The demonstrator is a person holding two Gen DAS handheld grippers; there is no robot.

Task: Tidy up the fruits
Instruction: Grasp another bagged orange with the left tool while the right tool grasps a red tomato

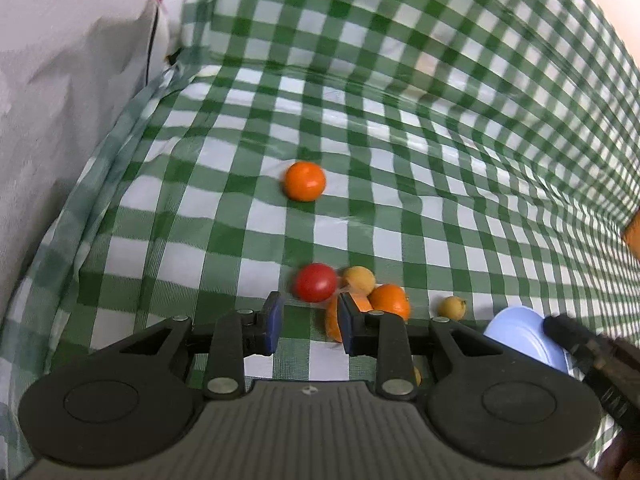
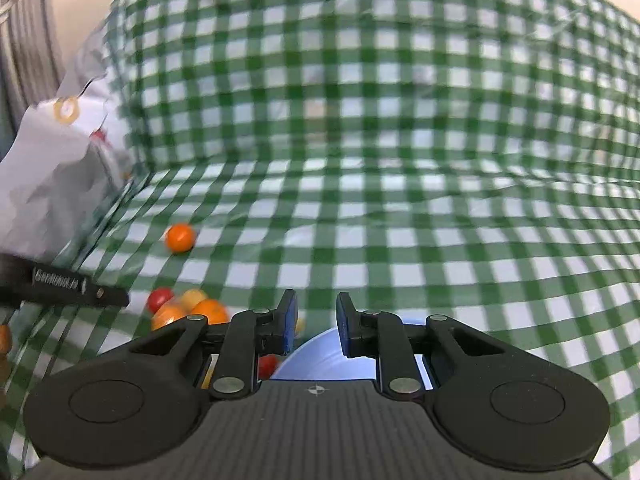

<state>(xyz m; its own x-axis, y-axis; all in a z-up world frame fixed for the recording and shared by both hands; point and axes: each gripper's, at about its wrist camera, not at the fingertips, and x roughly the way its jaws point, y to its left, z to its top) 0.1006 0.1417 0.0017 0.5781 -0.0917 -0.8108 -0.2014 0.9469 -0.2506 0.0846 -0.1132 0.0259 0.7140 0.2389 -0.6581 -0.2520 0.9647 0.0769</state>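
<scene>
Left wrist view: my left gripper has its jaws parted with nothing between the pads, only checked tablecloth showing in the gap. Just beyond the fingertips, a touch towards the left finger, sits the red fruit; it is close to the tips but I judge it not yet inside them. Beside it, ahead of the right finger, lies a pale yellow fruit, and outside and partly behind that finger is a clump of orange fruits touching one another. Further out on the same side a small yellow fruit sits apart, then the blue bowl. Well ahead of the tips, nearly straight on, a lone orange fruit rests by itself.

My right gripper is drawn in to its narrowest, and the bowl's rim rises between the lower part of its pads, so I read it as clamped on the bowl.

The fruits are round, so no long axis matters. What counts is that the red one lies dead ahead of the left fingers, far nearer than to the right hand: my next move would be a short push forward before closing, taking care not to nudge the yellow neighbour.
</scene>
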